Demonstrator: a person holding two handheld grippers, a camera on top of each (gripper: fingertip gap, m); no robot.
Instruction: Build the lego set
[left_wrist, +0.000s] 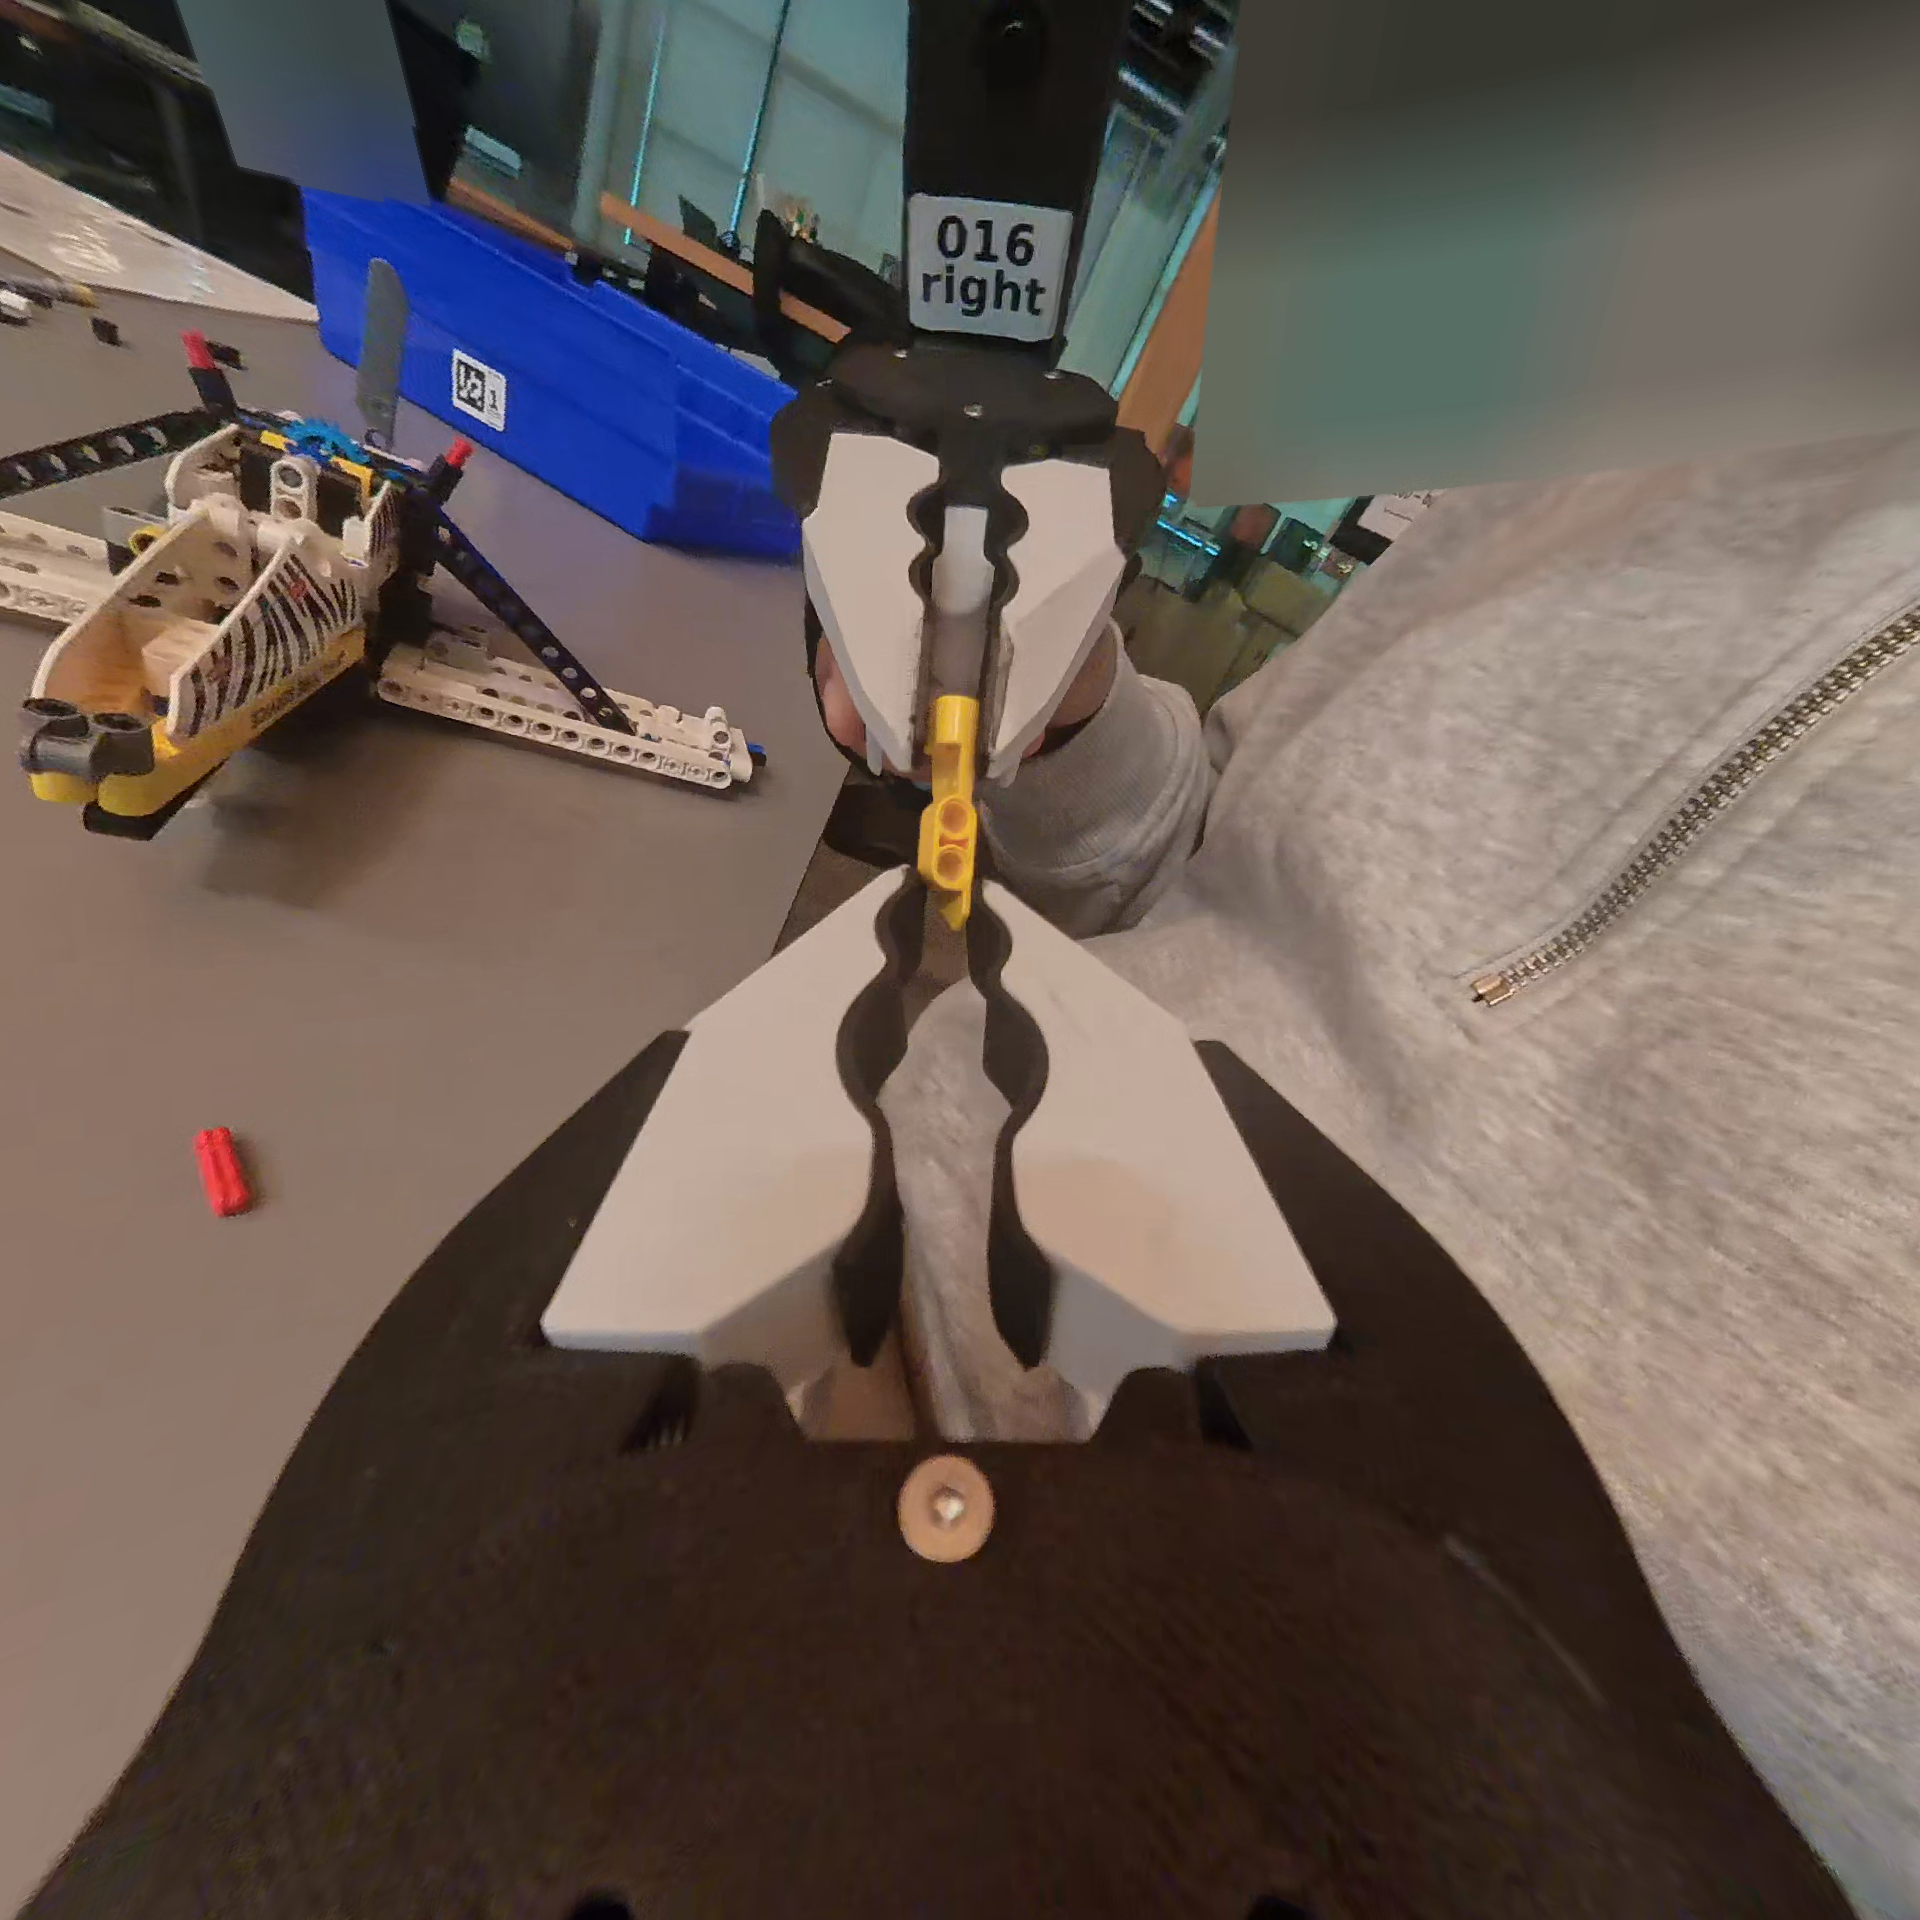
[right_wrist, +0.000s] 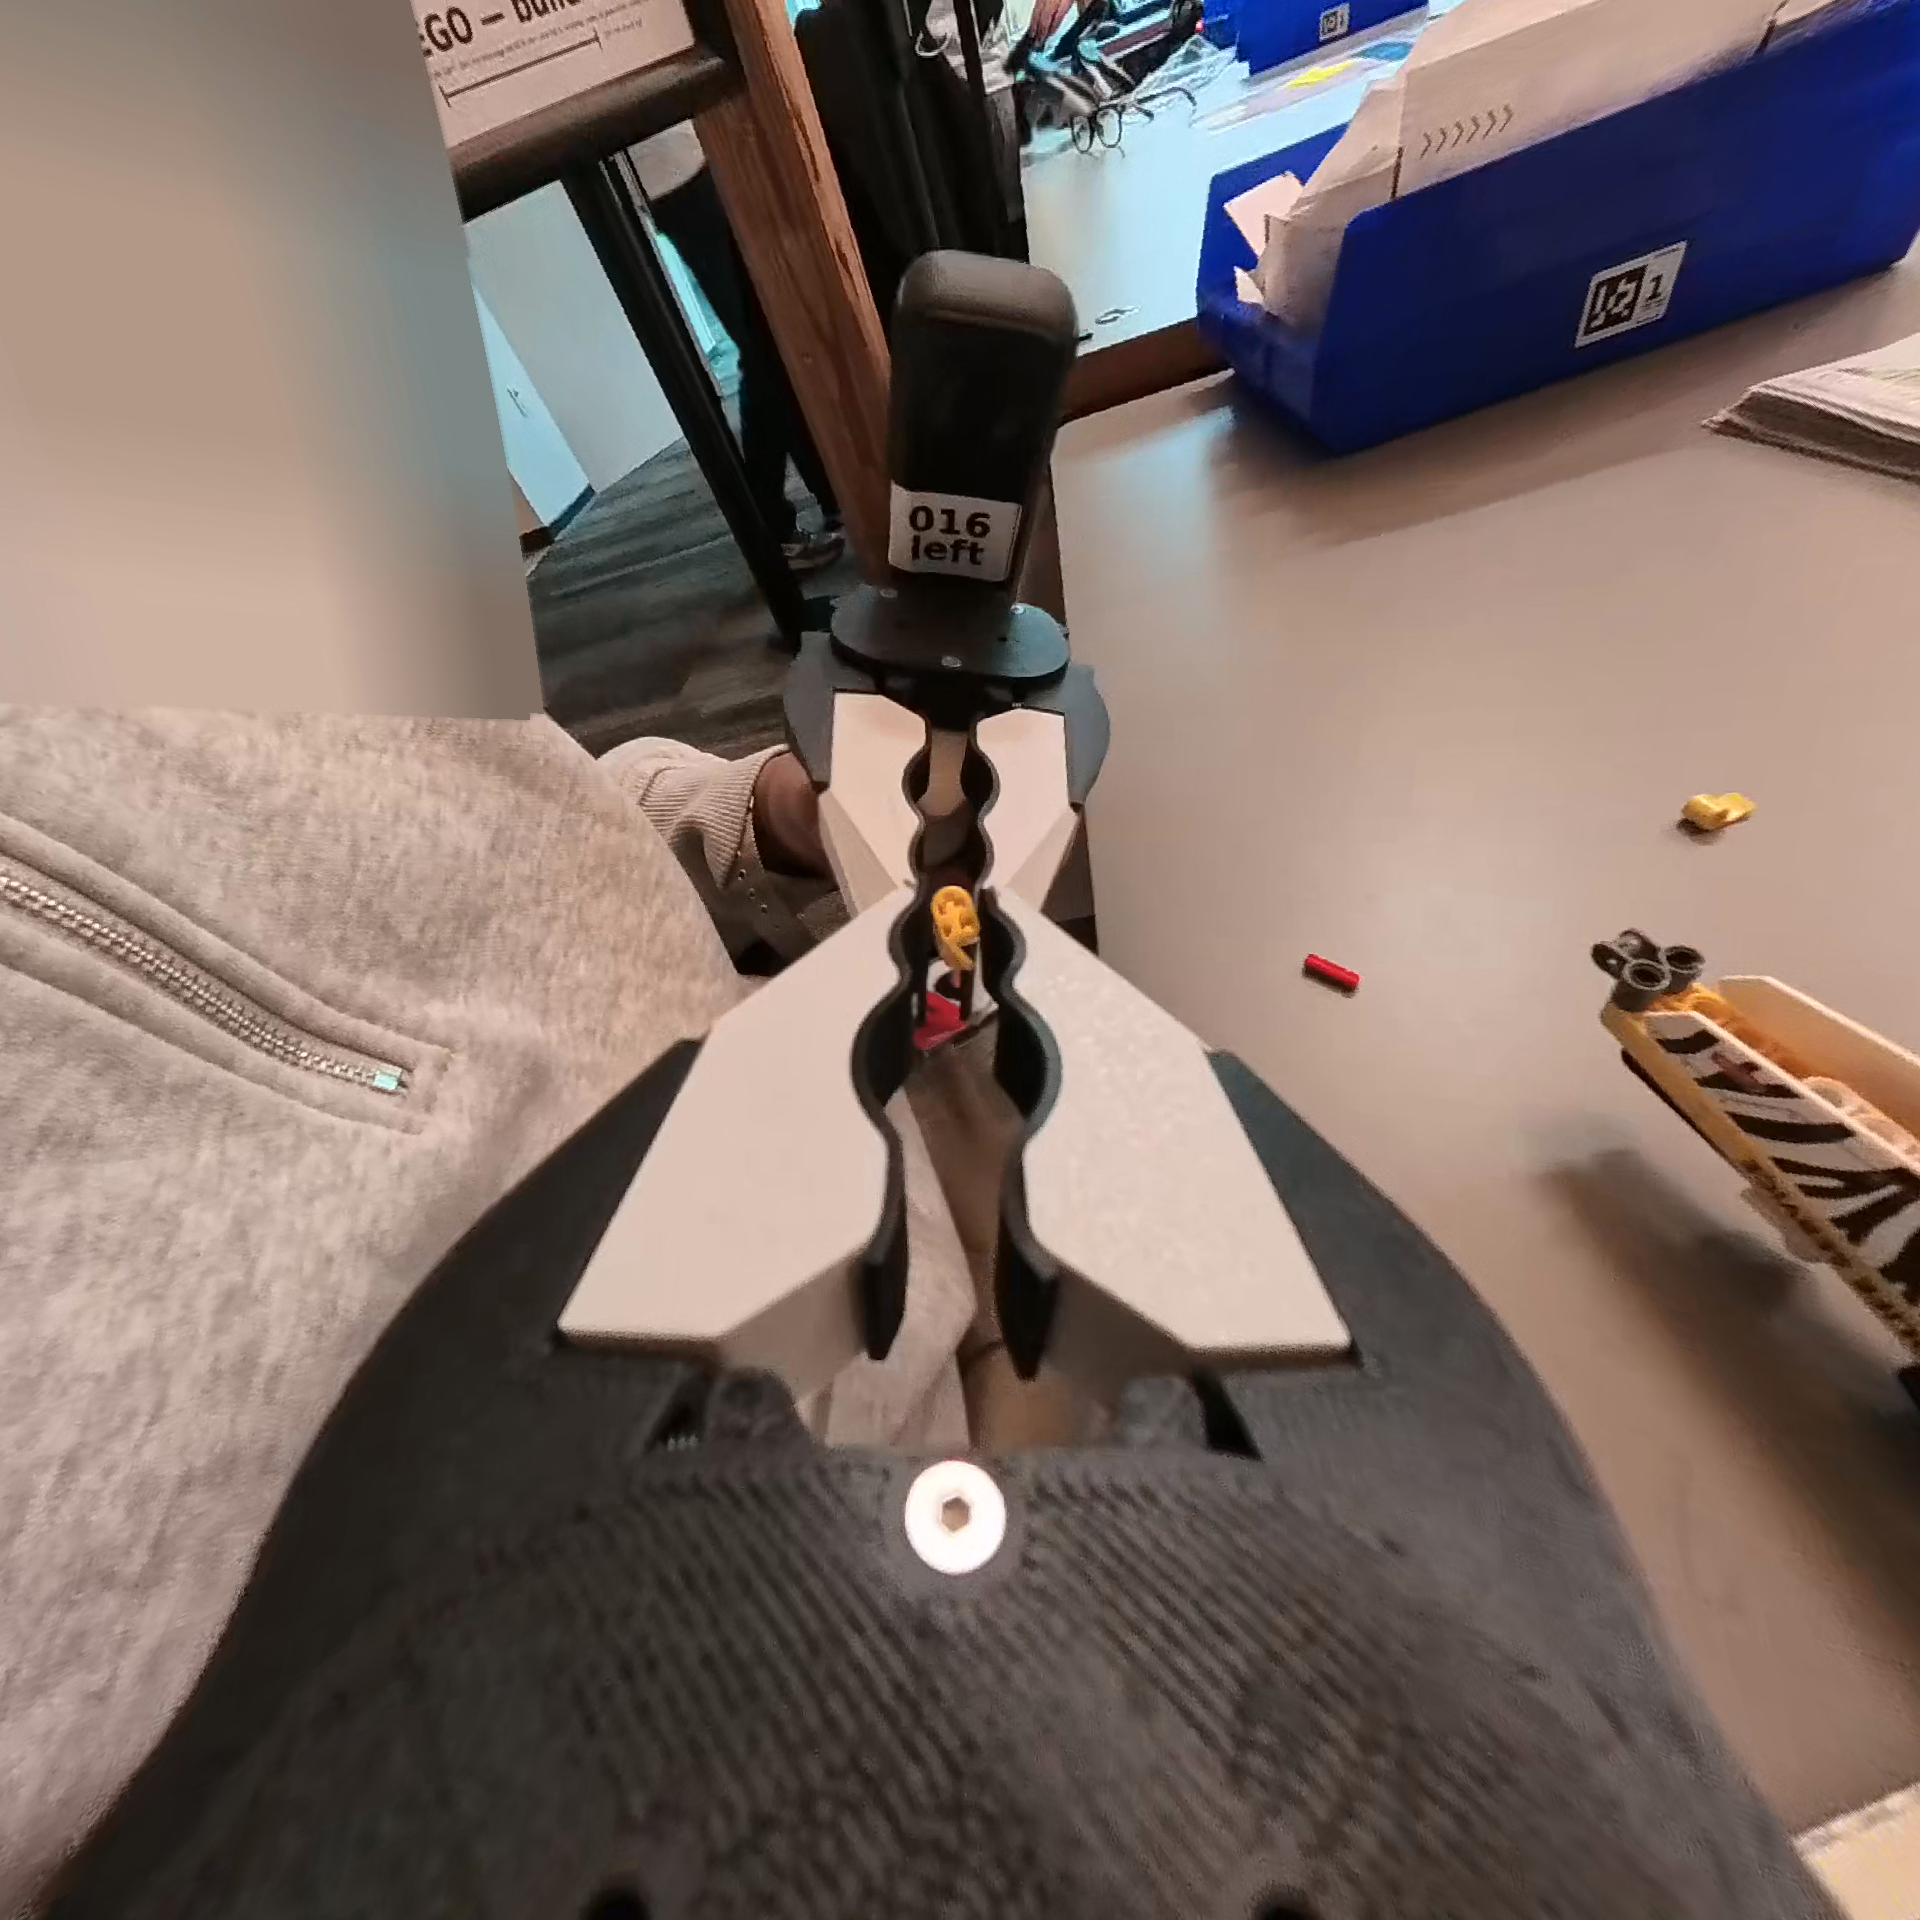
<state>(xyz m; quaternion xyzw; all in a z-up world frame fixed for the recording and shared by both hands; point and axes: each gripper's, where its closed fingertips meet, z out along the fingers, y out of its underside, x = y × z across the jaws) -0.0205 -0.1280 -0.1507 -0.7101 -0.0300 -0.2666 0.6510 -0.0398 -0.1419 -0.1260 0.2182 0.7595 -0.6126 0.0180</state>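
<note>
Left gripper (left_wrist: 940, 883) and right gripper (left_wrist: 940, 764) meet tip to tip, both clenched on small yellow plastic Lego connector (left_wrist: 951, 810); half-built yellow-and-white Lego boat model (left_wrist: 208, 644) at 10 o'clock. Grey table (left_wrist: 416, 987) open toward 9 o'clock, edge just beside tips.

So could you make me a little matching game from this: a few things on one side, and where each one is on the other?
Things:
1. yellow piece
2. red pin
3. half-built model
4. blue bin

Places:
A. at the back of the table
B. pinched between both grippers' tips
C. lying alone on the bare table
D. standing on the table in front of the bin

Pairs: 1-B, 2-C, 3-D, 4-A
</note>
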